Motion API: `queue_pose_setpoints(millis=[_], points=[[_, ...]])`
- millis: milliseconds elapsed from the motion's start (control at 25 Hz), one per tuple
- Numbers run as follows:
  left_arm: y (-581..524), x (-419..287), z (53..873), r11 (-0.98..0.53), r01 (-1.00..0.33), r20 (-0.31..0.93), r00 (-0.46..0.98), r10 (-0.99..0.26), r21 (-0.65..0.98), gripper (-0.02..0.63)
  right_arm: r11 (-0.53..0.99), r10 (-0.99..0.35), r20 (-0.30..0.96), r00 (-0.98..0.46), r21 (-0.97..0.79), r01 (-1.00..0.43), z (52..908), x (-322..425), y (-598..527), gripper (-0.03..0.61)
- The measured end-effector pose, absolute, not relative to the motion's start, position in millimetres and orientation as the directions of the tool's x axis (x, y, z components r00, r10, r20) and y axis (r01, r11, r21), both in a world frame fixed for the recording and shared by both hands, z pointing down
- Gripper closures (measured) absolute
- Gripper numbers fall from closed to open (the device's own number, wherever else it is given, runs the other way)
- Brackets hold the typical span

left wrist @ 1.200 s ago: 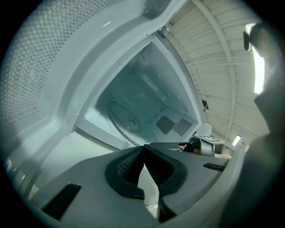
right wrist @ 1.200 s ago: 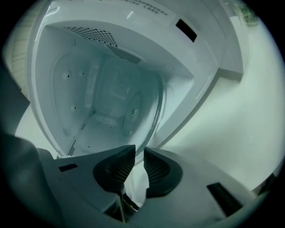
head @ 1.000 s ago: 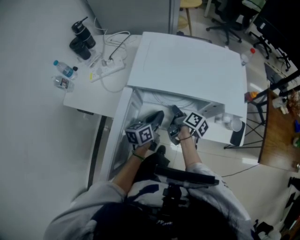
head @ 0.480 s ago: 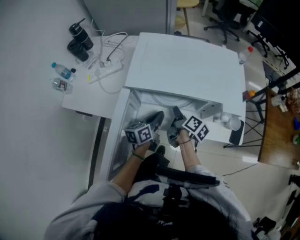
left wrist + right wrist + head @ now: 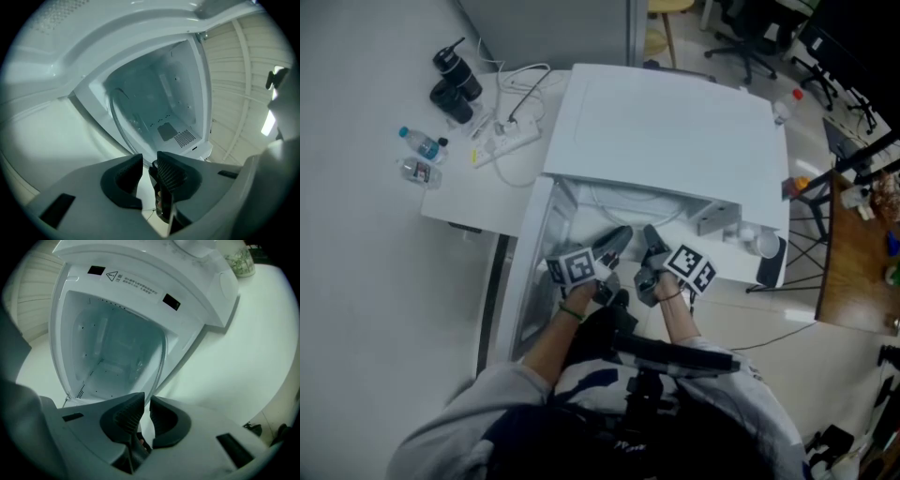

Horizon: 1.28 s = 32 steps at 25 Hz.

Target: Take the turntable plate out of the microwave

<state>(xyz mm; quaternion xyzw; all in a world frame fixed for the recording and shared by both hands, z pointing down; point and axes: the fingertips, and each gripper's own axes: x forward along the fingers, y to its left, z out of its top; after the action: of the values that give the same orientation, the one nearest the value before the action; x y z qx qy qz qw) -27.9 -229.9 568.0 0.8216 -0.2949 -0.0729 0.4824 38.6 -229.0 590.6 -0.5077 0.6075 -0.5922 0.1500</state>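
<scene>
The white microwave [image 5: 675, 131] is standing on a white surface [image 5: 478, 197], and its door [image 5: 532, 267] is hanging open at the left, just beside the left gripper [image 5: 617, 242]. Seen from the head view, the microwave's top is covering most of the cavity. On the surface to the left of it, a power strip [image 5: 511, 141] with cables, two water bottles [image 5: 422, 142] and a black flask [image 5: 455, 80] are lying well apart from the work.

The glass turntable plate [image 5: 115, 119] is sitting at the mouth of the cavity, between the two grippers. The right gripper [image 5: 147, 416] is pinching the plate's rim [image 5: 161, 362] with its fingers nearly together. In the left gripper view, the fingers of the left gripper [image 5: 149, 171] are standing spread. They have just been opening, and the rim is running down to the gap without the pads pressing on it.

Compared with one second ago, the marker cube [image 5: 577, 265] of the left gripper is showing a rolled position, and the right gripper is sitting a little closer to the person.
</scene>
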Motion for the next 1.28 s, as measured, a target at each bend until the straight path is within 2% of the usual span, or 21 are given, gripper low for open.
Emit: queue_pose_setpoints(millis=[160,440,800,880,1000,1280], points=[[-222.3,-30.3,585.4,-0.284,-0.431,0.226,0.808,-0.543,0.857,0.502,-0.21,-0.794,0.415,-0.445,-0.873,-0.44,589.6,38.6,-228.3,0.539],[-247.9,-36.2,587.0,-0.164,-0.381,0.195,0.741,-0.643,0.91,0.437,-0.16,-0.791,0.394,-0.468,-0.872,-0.463,588.7,39.3,-221.5,0.537],[-272.6,-28.0,596.0,-0.12,-0.329,0.168,0.724,-0.669,0.937,0.436,-0.086,-0.775,0.377,-0.507,-0.858,-0.506,588.8,39.5,-204.6,0.529],[-271.8,-22.0,600.1,-0.11,-0.322,0.174,0.733,-0.658,0.94,0.44,-0.062,-0.768,0.377,-0.518,-0.849,-0.525,588.4,38.3,-202.0,0.526],[-267.6,-16.4,600.1,-0.093,-0.33,0.192,0.731,-0.655,0.939,0.555,-0.031,-0.76,0.377,-0.529,-0.834,-0.55,588.5,37.3,-199.0,0.523],[-261.9,-16.7,597.3,-0.083,-0.279,0.159,0.74,-0.653,0.957,0.568,0.118,-0.706,0.428,-0.564,-0.714,-0.69,590.9,33.0,-190.6,0.489]])
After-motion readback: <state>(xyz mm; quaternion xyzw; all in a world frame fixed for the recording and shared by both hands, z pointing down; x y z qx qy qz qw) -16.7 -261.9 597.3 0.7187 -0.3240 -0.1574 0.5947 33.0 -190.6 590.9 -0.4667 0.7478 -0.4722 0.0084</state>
